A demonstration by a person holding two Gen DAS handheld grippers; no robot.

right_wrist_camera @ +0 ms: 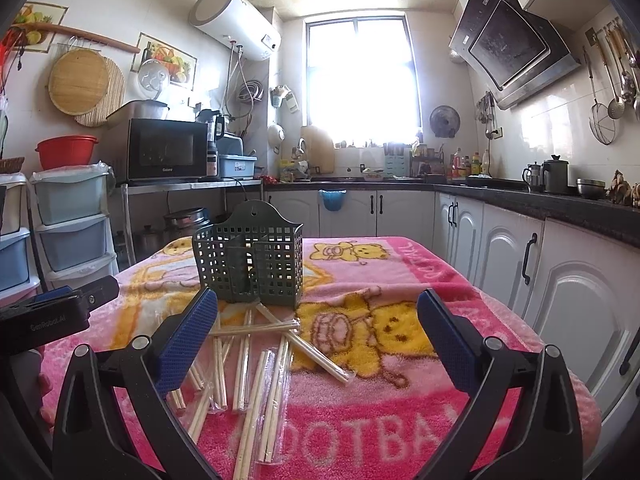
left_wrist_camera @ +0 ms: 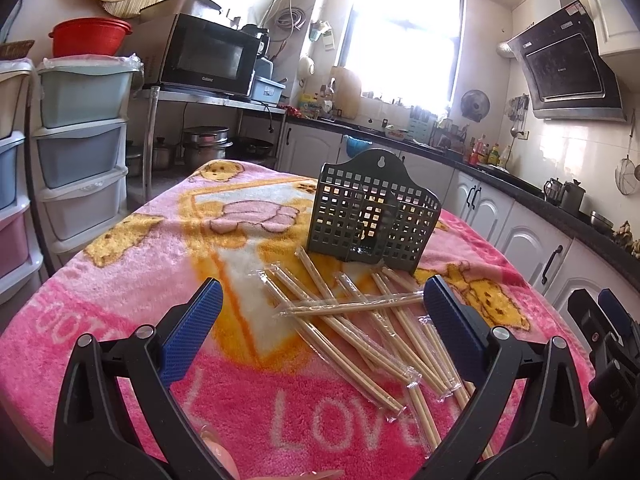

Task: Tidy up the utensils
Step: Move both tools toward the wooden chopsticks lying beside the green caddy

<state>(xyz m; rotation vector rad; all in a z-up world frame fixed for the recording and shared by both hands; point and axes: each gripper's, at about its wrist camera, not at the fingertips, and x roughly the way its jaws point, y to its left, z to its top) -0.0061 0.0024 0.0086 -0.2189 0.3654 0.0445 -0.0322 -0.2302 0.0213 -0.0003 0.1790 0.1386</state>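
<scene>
Left gripper [left_wrist_camera: 322, 294] spread wide, right gripper [right_wrist_camera: 318, 306] spread too, both empty, wrapped chopsticks [left_wrist_camera: 360, 320] scattered on pink blanket [left_wrist_camera: 140, 264], green basket [left_wrist_camera: 372, 216] upright behind, probably touching some.

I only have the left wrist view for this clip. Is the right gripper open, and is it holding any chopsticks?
Observer: The right gripper has its jaws spread wide, with nothing between them.
Operator: Where is it aimed?
Observer: At the green holder, with wrapped chopsticks scattered on the pink blanket below.
Operator: Anything in the holder yet?
Observer: From the right wrist view its front compartments look empty; no chopsticks stand up above the rim.
</scene>
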